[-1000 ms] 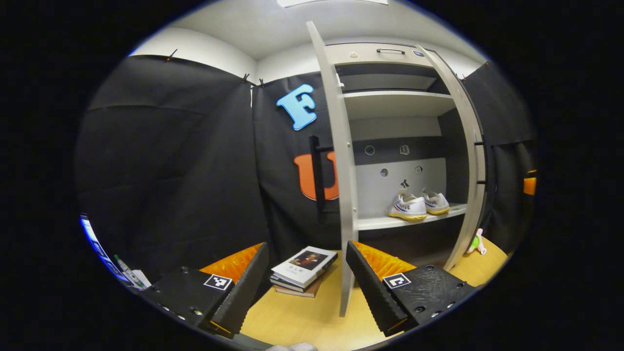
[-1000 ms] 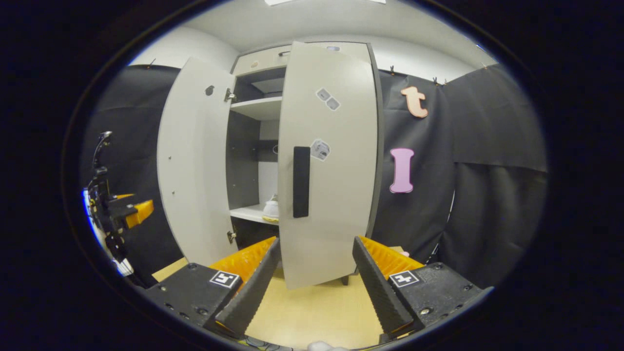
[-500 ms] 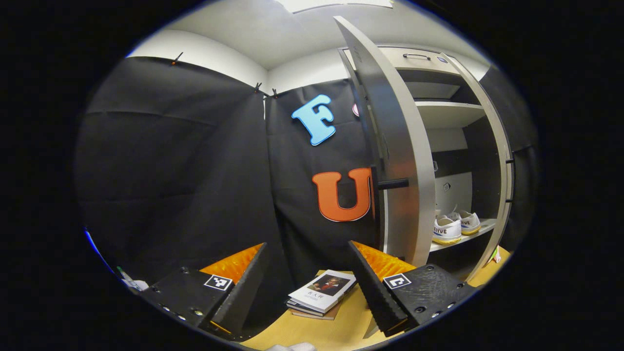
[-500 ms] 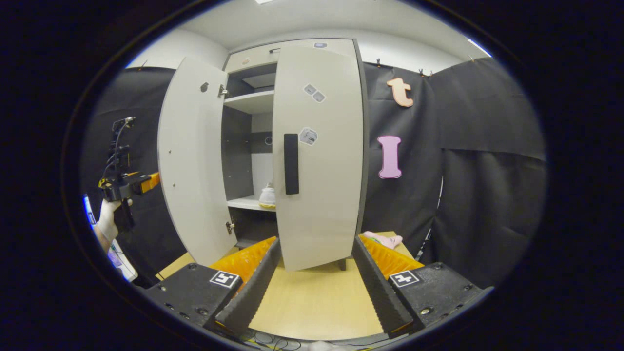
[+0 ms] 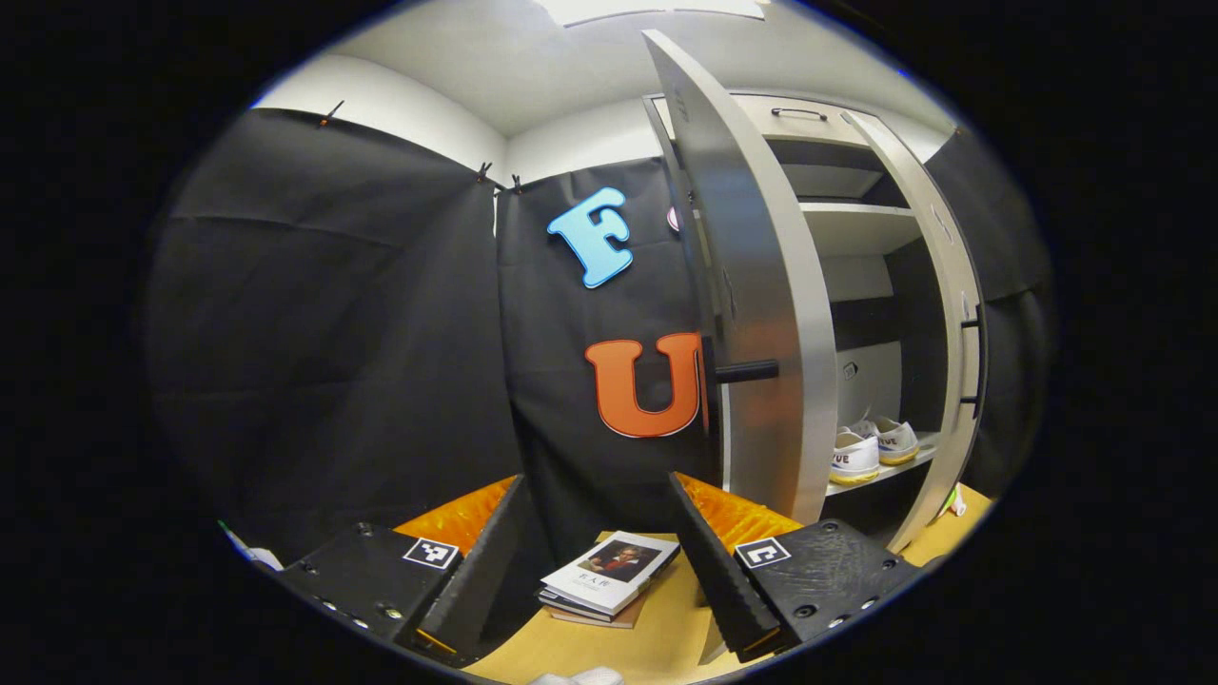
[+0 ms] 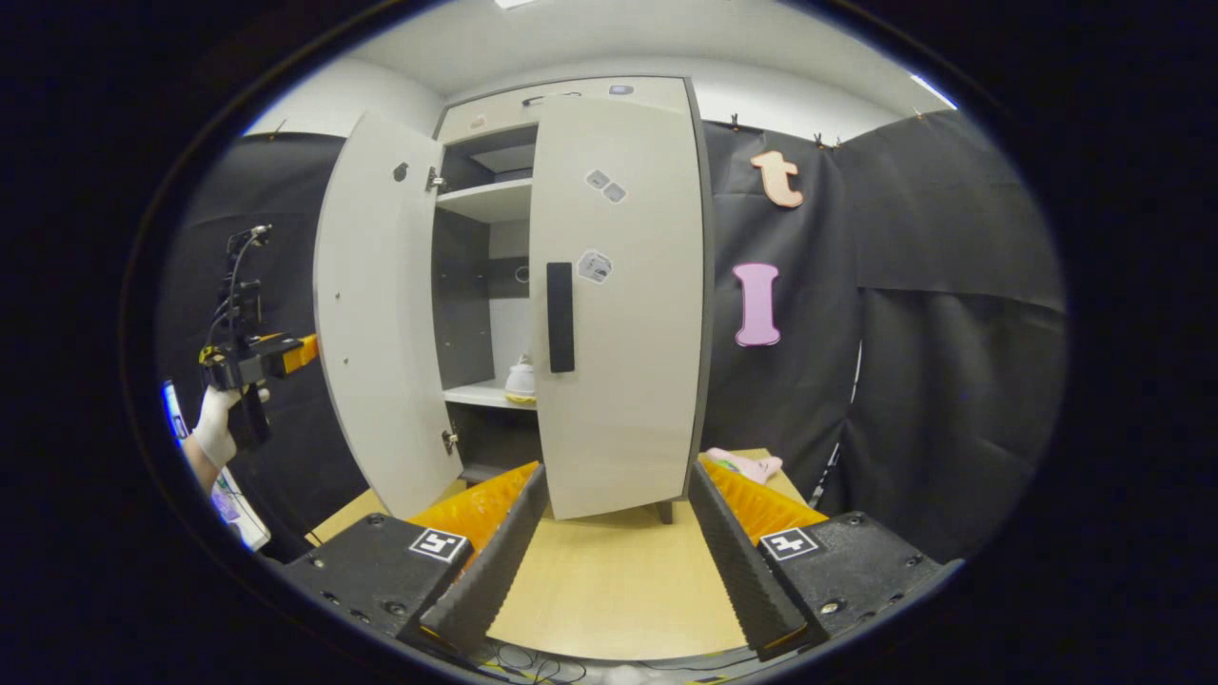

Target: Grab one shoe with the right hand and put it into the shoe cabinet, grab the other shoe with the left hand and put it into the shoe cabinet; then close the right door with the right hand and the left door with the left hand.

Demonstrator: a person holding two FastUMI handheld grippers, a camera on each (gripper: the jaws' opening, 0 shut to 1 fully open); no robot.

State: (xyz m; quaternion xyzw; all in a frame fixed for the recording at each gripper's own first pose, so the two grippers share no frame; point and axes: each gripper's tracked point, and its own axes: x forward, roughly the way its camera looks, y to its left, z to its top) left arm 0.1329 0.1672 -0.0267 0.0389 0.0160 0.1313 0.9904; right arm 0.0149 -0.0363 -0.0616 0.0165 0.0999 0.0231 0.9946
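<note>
Shoes [image 5: 868,447]: sitting side by side on the lower shelf [image 5: 880,468] inside the shoe cabinet [image 5: 856,247]; lettering on the near heel partly readable, ending in "VE"; one shoe also peeking through the door gap in the right gripper view [image 6: 520,381].
Left door [image 5: 756,285]: standing ajar, edge-on in the left gripper view, dark handle [image 5: 742,371] sticking out toward the left; hiding part of the near shoe.
Right door [image 6: 618,295]: sitting nearly closed, dark vertical handle [image 6: 560,317] on its front, small stickers [image 6: 605,185] too small to read.
Left gripper [image 5: 595,547]: hovering wide open, holding nothing; left door just beyond and right of its right finger; shoes well apart, up and to the right. Also appearing far left in the right gripper view [image 6: 276,354], carried by a gloved hand [image 6: 217,423], beside the left door's outer face.
Right gripper [image 6: 614,542]: hanging wide open, empty; right door straight ahead between its fingers, apart from them.
Books [image 5: 609,582]: lying stacked on the wooden table [image 5: 657,647], showing between the left gripper's fingers; cover text unreadable.
Pink cloth [image 6: 747,463]: lying on the table right of the cabinet.
</note>
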